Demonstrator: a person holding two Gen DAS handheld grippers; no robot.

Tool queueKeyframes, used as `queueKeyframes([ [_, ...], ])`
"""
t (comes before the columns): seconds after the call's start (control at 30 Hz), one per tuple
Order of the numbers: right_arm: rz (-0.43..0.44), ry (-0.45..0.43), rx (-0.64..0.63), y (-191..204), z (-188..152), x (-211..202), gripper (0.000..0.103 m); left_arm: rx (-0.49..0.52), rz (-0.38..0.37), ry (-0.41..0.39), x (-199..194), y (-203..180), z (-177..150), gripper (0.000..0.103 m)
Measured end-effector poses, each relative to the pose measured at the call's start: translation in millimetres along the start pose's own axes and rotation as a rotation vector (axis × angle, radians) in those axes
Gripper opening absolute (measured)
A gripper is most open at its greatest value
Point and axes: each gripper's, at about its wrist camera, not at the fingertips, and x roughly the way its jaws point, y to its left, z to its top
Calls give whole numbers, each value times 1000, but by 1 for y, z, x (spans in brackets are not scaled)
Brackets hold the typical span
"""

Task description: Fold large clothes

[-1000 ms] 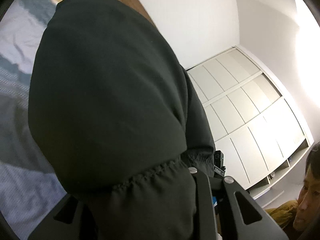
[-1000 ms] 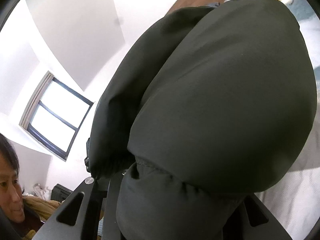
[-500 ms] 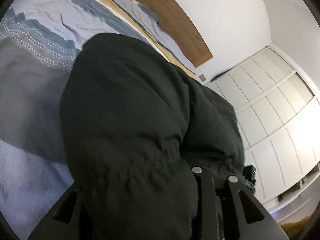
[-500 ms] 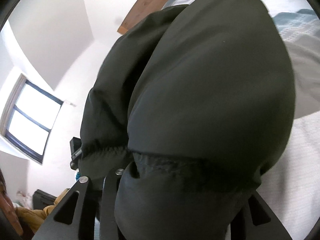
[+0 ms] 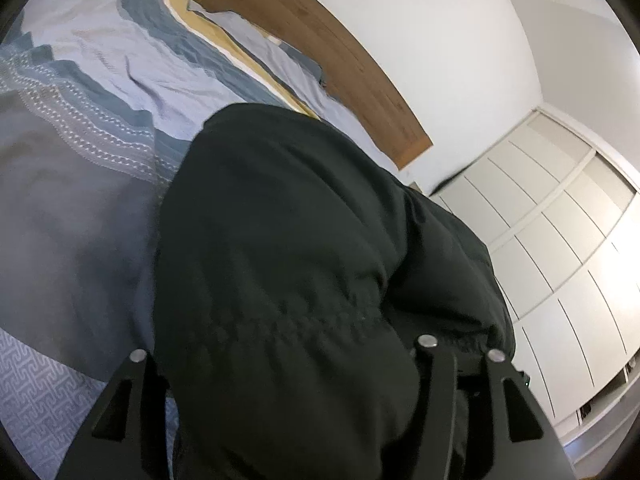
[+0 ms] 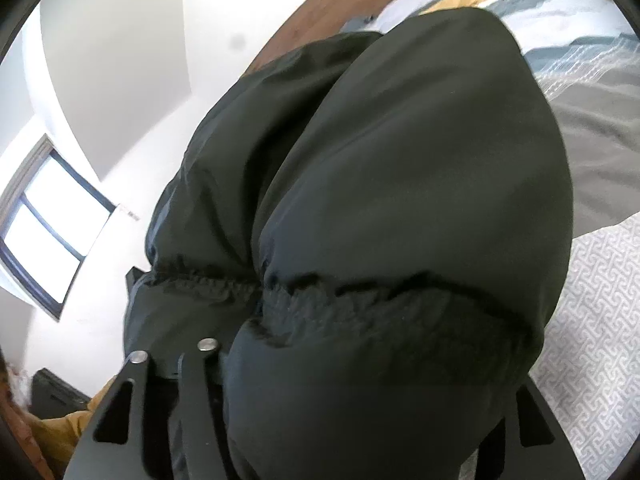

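Nearest each lens, the left gripper and right gripper have fingers spreading apart, with the puffy black padded jacket bulging between them, its elastic-gathered hem lying crosswise just ahead. The jacket's bulk extends forward onto the blue-and-grey patterned bed. The wooden headboard lies beyond.

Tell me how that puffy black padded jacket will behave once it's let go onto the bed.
The puffy black padded jacket bulges in rounded lobes, so it will likely spring back rather than lie flat. Its smooth sheen suggests slippery fabric. It sags over both opening grippers, so probably floppy.
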Motion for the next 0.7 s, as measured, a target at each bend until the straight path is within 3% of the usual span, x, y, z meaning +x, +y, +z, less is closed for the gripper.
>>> queueKeyframes([
  [0.1,-14,-18,-2,-31,4,-28,69,3,9,-4,-7,10,6,56],
  [0.3,-71,-31,-11,-53,-14,-65,75,75,87,17,-47,-9,17,59],
  [0.43,-154,-56,-36,-47,-14,-82,83,64,119,34,-74,-5,24,59],
  [0.7,-365,-80,-73,-17,-23,-122,85,47,354,-19,-142,-5,8,59],
])
